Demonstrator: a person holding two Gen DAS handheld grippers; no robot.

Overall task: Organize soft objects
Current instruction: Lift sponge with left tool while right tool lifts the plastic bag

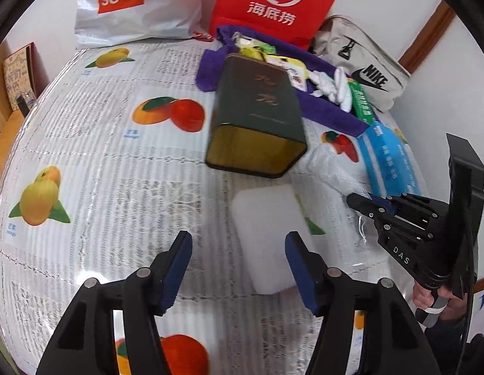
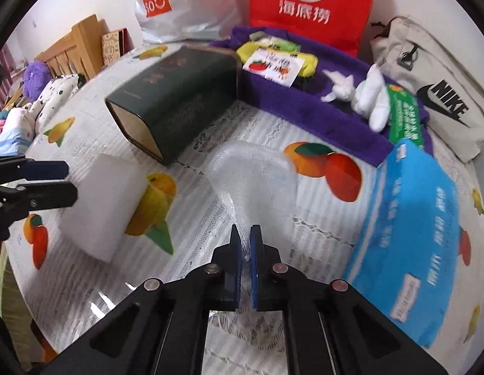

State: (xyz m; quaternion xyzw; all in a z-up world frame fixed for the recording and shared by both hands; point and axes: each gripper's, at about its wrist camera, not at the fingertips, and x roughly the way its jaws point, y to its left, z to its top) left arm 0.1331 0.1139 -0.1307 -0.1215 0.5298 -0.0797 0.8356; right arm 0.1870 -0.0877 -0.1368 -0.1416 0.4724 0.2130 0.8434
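Right gripper (image 2: 245, 234) fingers clamped on clear bubble-wrap bag (image 2: 254, 175), frame centre. Left gripper (image 1: 238, 243) fingers apart, empty, over white foam block (image 1: 266, 218) at lower centre on fruit-print table (image 1: 117, 156).

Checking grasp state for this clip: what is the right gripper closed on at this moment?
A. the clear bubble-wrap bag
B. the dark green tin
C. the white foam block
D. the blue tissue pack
A: in the right wrist view the right gripper has its pads pinched together on the near edge of the clear bubble-wrap bag, while the white foam block lies apart by the left gripper.
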